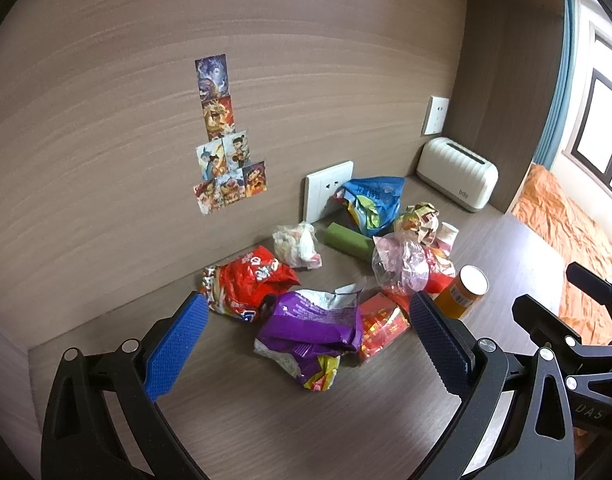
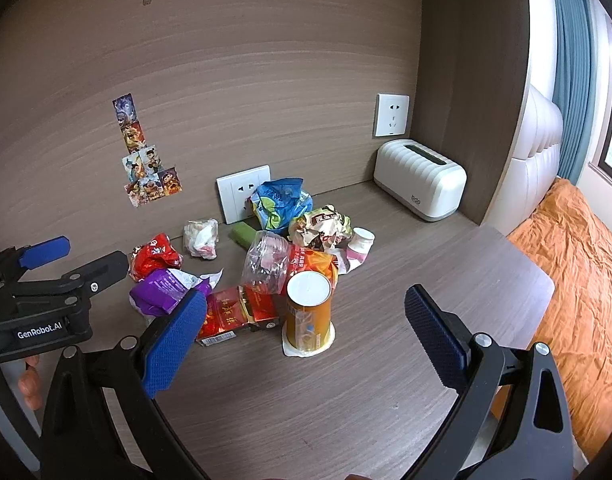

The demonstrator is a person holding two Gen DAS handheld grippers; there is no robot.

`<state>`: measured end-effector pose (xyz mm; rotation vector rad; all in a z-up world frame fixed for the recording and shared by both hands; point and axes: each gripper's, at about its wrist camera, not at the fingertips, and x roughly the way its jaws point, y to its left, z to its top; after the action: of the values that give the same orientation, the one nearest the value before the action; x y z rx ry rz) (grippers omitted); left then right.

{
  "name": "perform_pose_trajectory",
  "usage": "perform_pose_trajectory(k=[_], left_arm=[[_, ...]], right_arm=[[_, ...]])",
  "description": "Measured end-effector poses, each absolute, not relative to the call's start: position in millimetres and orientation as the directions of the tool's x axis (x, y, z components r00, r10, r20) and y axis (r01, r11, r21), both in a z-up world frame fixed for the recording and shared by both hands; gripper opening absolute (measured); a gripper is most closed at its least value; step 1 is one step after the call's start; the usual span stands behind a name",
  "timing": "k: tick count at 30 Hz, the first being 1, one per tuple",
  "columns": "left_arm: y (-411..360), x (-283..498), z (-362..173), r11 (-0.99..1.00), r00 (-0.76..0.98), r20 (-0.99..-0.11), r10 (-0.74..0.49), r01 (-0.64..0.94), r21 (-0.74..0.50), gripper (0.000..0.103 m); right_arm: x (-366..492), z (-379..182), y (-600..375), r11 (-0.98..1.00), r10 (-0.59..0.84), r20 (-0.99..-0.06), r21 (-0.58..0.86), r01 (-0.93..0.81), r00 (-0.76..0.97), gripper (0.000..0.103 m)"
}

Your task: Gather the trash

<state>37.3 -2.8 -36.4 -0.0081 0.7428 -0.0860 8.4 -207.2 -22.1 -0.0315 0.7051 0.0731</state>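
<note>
The trash lay in a loose heap on the desk (image 2: 446, 280), ahead of both grippers and against the back wall. Both the left gripper (image 1: 308, 320) and the right gripper (image 2: 306, 316) were spread wide with nothing between their pads, hovering short of the pile.

Largest was the blue snack bag (image 1: 370, 204), farthest ahead by the wall socket (image 2: 242, 196); it looked light, crinkly and slippery, best pinched at a folded edge. The purple wrapper (image 1: 314, 328) sat directly ahead of the left gripper, between its fingers in view: soft foil that would likely collapse, so a bunched ridge was the better hold. The red bag (image 1: 246, 284) lay ahead and to the left of it, similar in feel.

The crushed clear plastic bottle (image 2: 266, 264) lay beyond the right gripper, probably springy and slick. The orange can (image 2: 309, 316) stood upright straight ahead of the right gripper, stiff and round; gripping across its middle seemed safest, as it might tip. The red carton (image 2: 238, 316), left of the can, was boxy and easy to clamp on its flat sides.

The crumpled paper ball (image 2: 320, 226), small white cup (image 2: 360, 246) and white wad (image 2: 202, 238) were lightest.
</note>
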Motion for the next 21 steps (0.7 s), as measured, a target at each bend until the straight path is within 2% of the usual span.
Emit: perform_pose_trajectory(k=[8,15,18,21], left_arm=[[7,42,-60,0.996,0.727,-0.681,-0.088,0.087,-0.036,0.098],[15,57,-98,0.994,0.687,-0.721,-0.091,0.101,-0.029,0.098],[20,72,-118,0.993,0.635,-0.764,-0.118,0.09,-0.079,0.098],[29,84,-126,0.978,0.607,-0.77,-0.198,0.065,-0.2,0.098]], right_arm=[[17,-35,-205,0.997,0.034,-0.658,-0.03,-0.071,0.752,0.099],[34,-68,-209,0.999,0.002,-0.713,-0.036,-0.04,0.701,0.099],[42,-79,-209,0.998,-0.011,-0.726,-0.046,-0.033,0.688,0.099],[53,-87,-209,0.999,-0.008,-0.735,-0.033,-0.024,0.678,0.099]])
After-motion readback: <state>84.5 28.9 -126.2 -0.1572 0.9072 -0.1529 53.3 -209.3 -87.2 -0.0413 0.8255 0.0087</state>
